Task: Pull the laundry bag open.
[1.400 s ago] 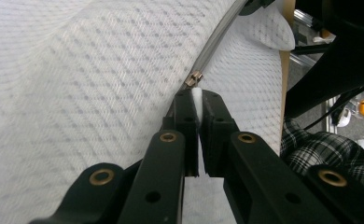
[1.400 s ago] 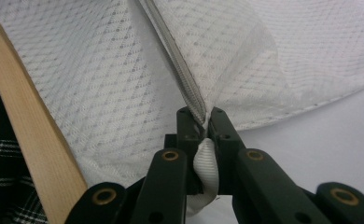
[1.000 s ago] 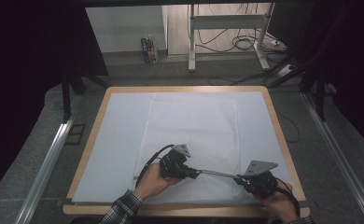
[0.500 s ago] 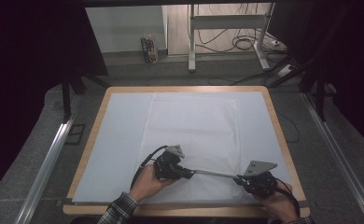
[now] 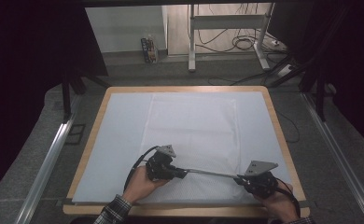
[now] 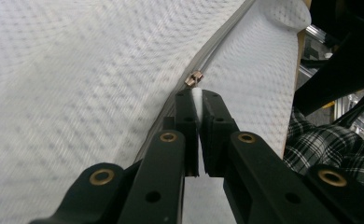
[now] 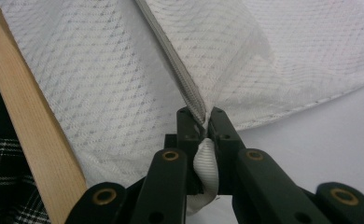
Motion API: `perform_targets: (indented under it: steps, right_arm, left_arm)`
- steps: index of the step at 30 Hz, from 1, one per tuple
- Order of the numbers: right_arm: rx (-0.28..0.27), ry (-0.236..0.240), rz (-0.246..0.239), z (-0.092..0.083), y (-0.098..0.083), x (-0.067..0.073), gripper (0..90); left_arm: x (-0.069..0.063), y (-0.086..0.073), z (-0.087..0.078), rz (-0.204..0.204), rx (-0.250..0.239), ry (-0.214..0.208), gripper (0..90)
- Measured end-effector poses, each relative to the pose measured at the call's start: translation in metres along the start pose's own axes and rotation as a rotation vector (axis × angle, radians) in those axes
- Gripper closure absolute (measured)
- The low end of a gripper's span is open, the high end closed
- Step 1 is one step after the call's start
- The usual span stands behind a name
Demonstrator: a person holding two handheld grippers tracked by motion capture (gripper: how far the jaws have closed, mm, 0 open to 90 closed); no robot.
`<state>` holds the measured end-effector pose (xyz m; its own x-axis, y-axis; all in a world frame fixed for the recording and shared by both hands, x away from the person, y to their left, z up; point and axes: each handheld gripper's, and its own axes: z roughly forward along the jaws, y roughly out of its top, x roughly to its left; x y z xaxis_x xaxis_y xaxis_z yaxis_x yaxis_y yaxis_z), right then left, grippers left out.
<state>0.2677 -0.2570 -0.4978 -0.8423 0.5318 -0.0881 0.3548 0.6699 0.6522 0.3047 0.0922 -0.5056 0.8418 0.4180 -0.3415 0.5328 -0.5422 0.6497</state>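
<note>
Probably a lab — dark curtains (image 5: 35, 56), metal stand (image 5: 227, 32), loose floor cables (image 5: 245, 42), padded wooden worktable (image 5: 89, 140).

The high view is dimly lit; only the table (image 5: 101, 121) and the floor strip at twelve o'clock are brightened, while black is kept at nine and three o'clock. No hard shadows or glare are seen. In the left gripper view the mesh fabric (image 6: 77, 70) is smeared by motion blur toward nine o'clock. In the right gripper view the weave is rendered sharply, and the near jaws are softened.
</note>
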Motion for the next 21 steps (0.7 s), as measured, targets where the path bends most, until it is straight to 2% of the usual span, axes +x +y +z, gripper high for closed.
perform_targets:
  steps: [21]
  right_arm:
    - [0.000,-0.003,0.000,-0.001,-0.001,-0.001,84.4]
  left_arm:
    - [0.006,-0.022,-0.025,-0.037,-0.021,0.046,87.2]
